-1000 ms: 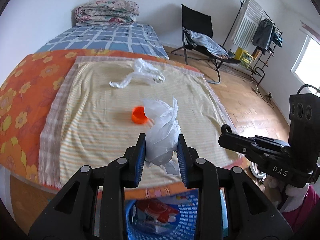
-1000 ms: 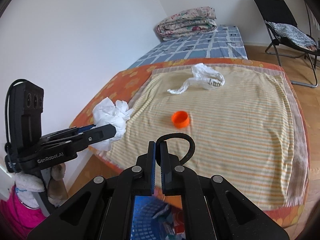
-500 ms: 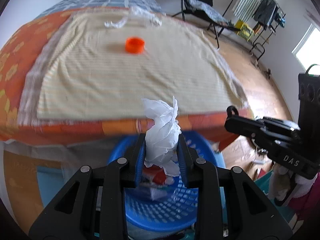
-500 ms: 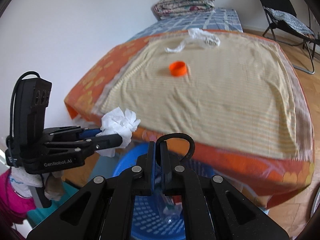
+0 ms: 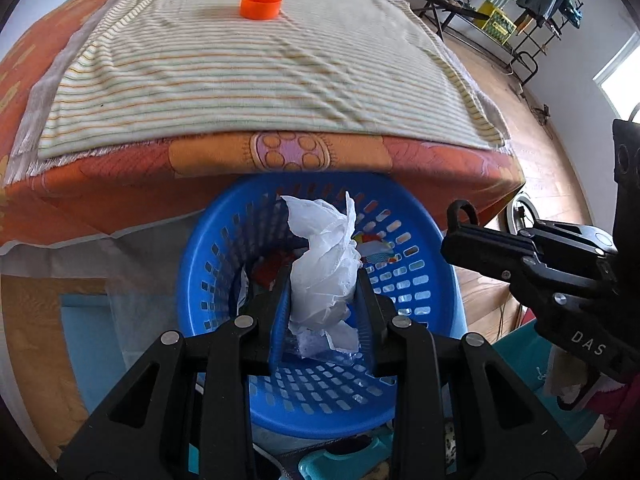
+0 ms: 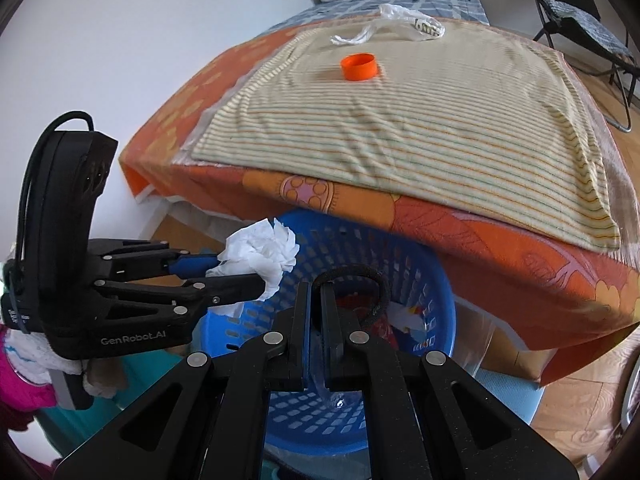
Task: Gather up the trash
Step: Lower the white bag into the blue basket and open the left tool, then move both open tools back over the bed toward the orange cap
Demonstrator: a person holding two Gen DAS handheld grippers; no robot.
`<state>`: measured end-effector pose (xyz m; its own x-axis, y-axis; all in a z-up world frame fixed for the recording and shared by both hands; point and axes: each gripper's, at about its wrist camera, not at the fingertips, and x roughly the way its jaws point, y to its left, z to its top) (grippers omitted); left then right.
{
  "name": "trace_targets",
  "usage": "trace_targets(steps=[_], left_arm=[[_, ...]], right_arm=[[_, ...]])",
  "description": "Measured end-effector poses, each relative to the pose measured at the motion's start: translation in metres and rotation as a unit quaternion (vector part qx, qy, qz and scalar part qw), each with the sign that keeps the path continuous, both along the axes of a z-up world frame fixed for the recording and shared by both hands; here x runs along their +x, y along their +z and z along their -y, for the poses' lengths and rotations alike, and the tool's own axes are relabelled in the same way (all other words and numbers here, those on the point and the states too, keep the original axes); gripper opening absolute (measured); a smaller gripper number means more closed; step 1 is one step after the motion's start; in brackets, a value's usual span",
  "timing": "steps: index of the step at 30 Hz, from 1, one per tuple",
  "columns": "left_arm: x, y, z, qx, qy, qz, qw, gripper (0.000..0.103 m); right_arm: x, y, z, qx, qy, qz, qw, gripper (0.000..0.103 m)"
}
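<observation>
1. My left gripper (image 5: pixel 322 300) is clamped on a crumpled white tissue (image 5: pixel 324 268); the jaws stand narrow, both pads pressed against the wad, which bulges above the fingertips.
2. That tissue hangs over the mouth of the blue basket (image 5: pixel 200 256), which sits on the floor against the foot of the bed (image 5: pixel 120 184). Other scraps lie in the basket's bottom.
3. My right gripper (image 6: pixel 316 300) is fully closed, pads together. A black loop (image 6: pixel 360 276) arches from between its tips; I cannot tell whether it is a held item or part of the tool. It too points down over the basket, just beside the left gripper.
4. On the striped cloth (image 6: pixel 400 120) lie an orange bottle cap (image 6: pixel 359 66) and, farther back, a clear plastic bag (image 6: pixel 404 24), well apart from both grippers.
</observation>
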<state>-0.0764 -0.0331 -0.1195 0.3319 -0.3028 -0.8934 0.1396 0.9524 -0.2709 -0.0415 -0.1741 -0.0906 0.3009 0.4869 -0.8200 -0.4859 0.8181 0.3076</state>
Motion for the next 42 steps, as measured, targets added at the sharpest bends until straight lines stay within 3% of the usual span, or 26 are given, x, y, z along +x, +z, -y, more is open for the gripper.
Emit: trace_targets(steps=[6,9,11,14,16,24,27,31,42], left_arm=[[-0.002,-0.011,-0.006,0.004,0.004,-0.016,0.9998,0.030],[-0.002,-0.015,-0.009,0.004,0.008,-0.025,0.9996,0.042],[-0.002,-0.016,-0.010,0.006,0.009,-0.027,0.9996,0.043],[-0.002,-0.018,-0.012,0.008,0.011,-0.032,0.9994,0.045],[-0.002,-0.018,-0.013,0.009,0.014,-0.031,0.9994,0.052],[-0.001,-0.016,-0.011,0.016,0.017,-0.026,0.9994,0.052],[-0.001,-0.015,-0.011,0.019,0.016,-0.024,0.9994,0.052],[-0.001,-0.015,-0.010,0.020,0.018,-0.023,0.9994,0.052],[0.001,-0.010,-0.012,0.013,0.021,-0.020,0.9995,0.053]], right_arm=[[0.001,-0.006,0.001,-0.002,-0.002,-0.016,1.000,0.005],[0.000,-0.011,0.000,-0.004,0.000,-0.028,1.000,0.017],[-0.001,-0.011,-0.001,-0.005,0.002,-0.028,1.000,0.032],[-0.002,-0.010,-0.002,-0.008,0.002,-0.024,1.000,0.046],[-0.002,-0.010,-0.002,-0.010,0.000,-0.024,1.000,0.046],[0.002,-0.015,-0.001,-0.021,-0.003,-0.036,0.999,0.048],[0.003,-0.014,-0.001,-0.017,-0.004,-0.035,0.999,0.056],[0.003,-0.013,0.000,-0.009,-0.006,-0.036,0.999,0.057],[0.017,-0.014,0.020,0.095,-0.035,-0.110,0.989,0.057]])
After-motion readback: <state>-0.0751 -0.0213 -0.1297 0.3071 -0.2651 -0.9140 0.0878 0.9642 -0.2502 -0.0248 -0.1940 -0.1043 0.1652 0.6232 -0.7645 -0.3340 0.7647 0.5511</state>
